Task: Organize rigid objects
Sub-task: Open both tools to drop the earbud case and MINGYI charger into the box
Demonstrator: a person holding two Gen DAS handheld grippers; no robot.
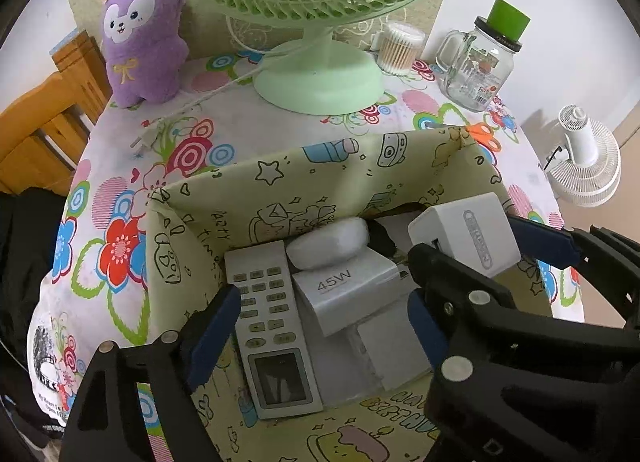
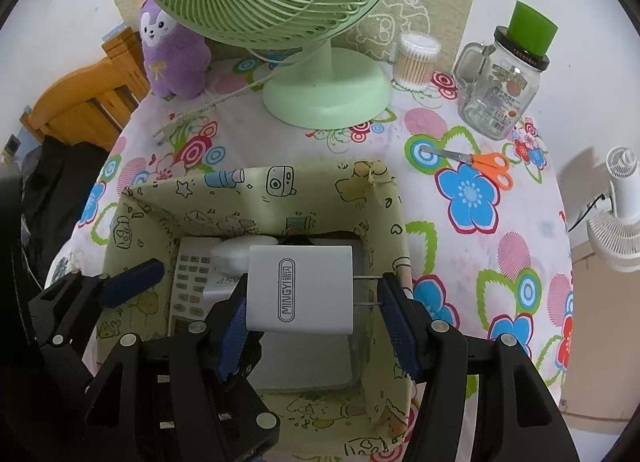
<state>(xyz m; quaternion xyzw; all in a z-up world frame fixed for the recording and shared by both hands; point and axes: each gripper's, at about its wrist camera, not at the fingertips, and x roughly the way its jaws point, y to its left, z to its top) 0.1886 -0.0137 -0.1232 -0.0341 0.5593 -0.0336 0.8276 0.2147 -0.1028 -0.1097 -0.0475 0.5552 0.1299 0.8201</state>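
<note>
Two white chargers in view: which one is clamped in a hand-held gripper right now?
The MINGYI charger, clamped in the right hand-held gripper above the storage box. The 45W charger lies loose inside the box, beside the remote.

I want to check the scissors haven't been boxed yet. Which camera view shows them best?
The right wrist view: the orange-handled scissors lie in full on the flowered tablecloth, outside the fabric box. In the left wrist view only the orange handles peek over the box's far corner.
</note>
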